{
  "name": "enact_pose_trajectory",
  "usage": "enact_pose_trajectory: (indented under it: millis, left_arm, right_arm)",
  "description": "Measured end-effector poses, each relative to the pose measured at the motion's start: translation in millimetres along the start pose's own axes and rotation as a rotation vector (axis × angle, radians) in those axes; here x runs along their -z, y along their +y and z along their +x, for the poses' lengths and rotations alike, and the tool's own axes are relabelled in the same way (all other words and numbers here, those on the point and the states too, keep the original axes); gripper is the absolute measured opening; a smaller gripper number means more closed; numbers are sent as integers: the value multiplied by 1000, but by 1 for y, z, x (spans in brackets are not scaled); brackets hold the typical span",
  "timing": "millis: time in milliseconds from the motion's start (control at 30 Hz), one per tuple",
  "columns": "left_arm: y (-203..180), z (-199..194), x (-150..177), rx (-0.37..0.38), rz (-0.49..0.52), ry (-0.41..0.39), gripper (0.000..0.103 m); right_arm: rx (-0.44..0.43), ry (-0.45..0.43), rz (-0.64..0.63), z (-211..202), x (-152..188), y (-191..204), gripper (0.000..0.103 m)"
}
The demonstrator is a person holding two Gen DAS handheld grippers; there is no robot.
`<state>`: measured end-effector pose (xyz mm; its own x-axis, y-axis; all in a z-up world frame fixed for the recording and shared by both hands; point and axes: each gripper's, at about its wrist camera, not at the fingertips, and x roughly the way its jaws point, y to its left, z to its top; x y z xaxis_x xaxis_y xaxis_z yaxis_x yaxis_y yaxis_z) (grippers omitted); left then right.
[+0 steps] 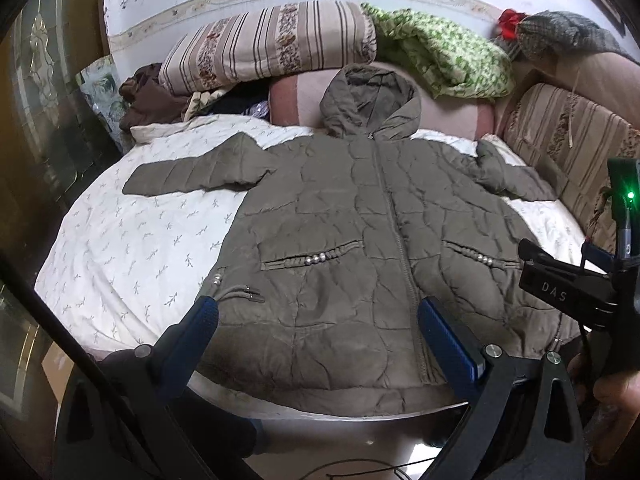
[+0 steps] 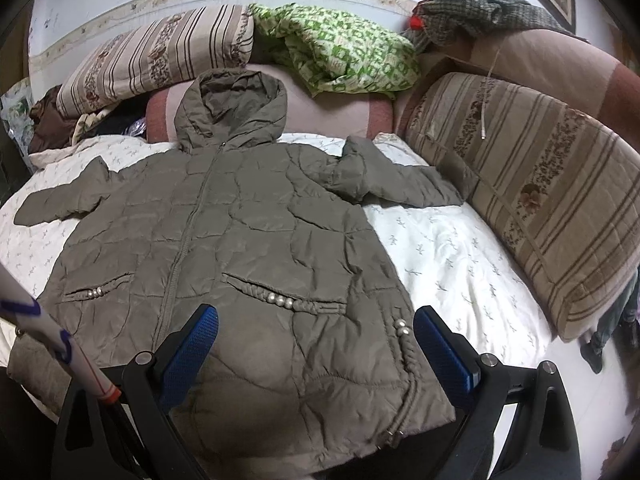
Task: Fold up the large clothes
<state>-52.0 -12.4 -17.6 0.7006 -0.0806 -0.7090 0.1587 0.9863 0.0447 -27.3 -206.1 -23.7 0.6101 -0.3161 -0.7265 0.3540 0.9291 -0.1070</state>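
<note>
An olive quilted hooded jacket [image 1: 352, 240] lies flat and face up on the white bed cover, zipped, with both sleeves spread out to the sides and the hood toward the pillows. My left gripper [image 1: 318, 312] hovers open over the jacket's lower hem, left of the zip, with nothing between its blue fingers. The same jacket [image 2: 224, 248] fills the right wrist view. There my right gripper [image 2: 316, 320] stands open above the lower right part of the jacket, near the beaded pocket [image 2: 280, 300]. The right gripper's body [image 1: 572, 280] shows at the right edge of the left wrist view.
A white leaf-print bed cover [image 1: 132, 240] lies under the jacket. Striped pillows [image 1: 272, 44], a green patterned cloth [image 1: 444, 48] and a pink bolster [image 2: 332, 116] crowd the head of the bed. A striped cushion [image 2: 532, 196] lines the right side. A wooden door [image 1: 44, 92] stands at left.
</note>
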Motion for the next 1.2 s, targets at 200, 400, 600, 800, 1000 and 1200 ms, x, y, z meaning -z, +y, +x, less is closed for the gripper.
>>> enact_pose_trajectory:
  millis: [200, 400, 600, 800, 1000, 1200]
  left_arm:
    - [6, 19, -12, -39, 4, 15, 100]
    - [25, 28, -31, -86, -5, 4, 100]
    - [54, 35, -44, -151, -42, -15, 100]
    - [88, 41, -46, -164, -117, -1, 100]
    - [122, 47, -44, -174, -195, 12, 100]
    - [158, 49, -45, -204, -252, 6, 100]
  right_arm:
    - [-10, 30, -25, 20, -6, 10, 100]
    - [-5, 63, -36, 36, -10, 13, 100]
    - [3, 85, -37, 45, -15, 16, 100]
    - [9, 103, -56, 48, -17, 24, 100]
    - [19, 104, -84, 44, -19, 35, 100]
    - [21, 110, -112, 41, -23, 52, 100]
